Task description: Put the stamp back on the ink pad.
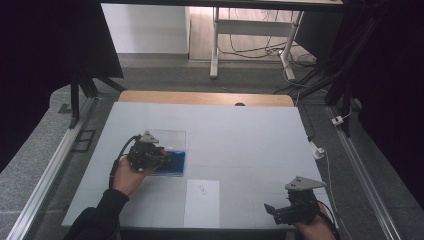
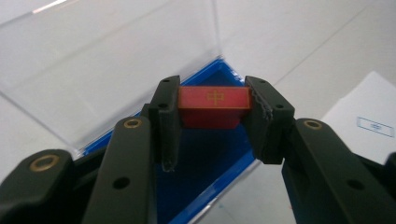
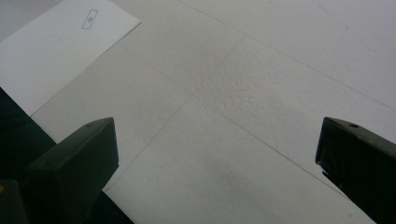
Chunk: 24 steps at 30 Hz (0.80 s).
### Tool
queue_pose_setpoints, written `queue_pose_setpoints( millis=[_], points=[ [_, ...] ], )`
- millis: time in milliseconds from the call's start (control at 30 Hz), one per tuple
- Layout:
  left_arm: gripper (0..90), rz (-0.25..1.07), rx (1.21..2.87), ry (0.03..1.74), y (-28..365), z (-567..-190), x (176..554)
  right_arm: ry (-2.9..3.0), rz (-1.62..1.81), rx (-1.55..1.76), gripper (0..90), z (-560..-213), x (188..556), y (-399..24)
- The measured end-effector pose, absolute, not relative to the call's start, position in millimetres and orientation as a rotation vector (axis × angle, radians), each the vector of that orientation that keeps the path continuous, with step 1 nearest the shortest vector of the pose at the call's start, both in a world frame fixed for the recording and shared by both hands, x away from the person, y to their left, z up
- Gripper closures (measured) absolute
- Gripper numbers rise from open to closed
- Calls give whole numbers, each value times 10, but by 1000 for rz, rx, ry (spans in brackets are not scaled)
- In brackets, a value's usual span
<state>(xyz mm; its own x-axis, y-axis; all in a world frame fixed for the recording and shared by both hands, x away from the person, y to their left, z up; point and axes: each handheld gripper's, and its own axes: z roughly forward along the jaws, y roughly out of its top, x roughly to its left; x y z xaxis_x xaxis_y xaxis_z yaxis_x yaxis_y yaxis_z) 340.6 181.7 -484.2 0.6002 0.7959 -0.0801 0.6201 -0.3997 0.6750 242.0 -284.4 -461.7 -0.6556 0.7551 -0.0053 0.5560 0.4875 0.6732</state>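
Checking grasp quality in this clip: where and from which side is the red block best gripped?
By its two short end faces, coming from above the blue tray. The red block is a flat-sided bar, so the pads seat squarely on its ends, as the left gripper holds it now, leaving the marked top face visible.
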Motion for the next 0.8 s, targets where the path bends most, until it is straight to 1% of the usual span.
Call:
queue_pose_setpoints(
  millis=[167, 500, 800],
  points=[
    [582, 337, 2166, 1144, 1824, -4905, 3467, 2438, 935, 1107, 0, -4616, 2420, -2843],
    [581, 364, 2242, 1140, 1729, -4985, 3515, 2440, 932, 1100, 0, -4618, 2418, -2841],
    [580, 357, 2235, 1145, 1732, -4993, 3525, 2440, 934, 1097, 0, -4621, 2417, -2838]
  ],
)
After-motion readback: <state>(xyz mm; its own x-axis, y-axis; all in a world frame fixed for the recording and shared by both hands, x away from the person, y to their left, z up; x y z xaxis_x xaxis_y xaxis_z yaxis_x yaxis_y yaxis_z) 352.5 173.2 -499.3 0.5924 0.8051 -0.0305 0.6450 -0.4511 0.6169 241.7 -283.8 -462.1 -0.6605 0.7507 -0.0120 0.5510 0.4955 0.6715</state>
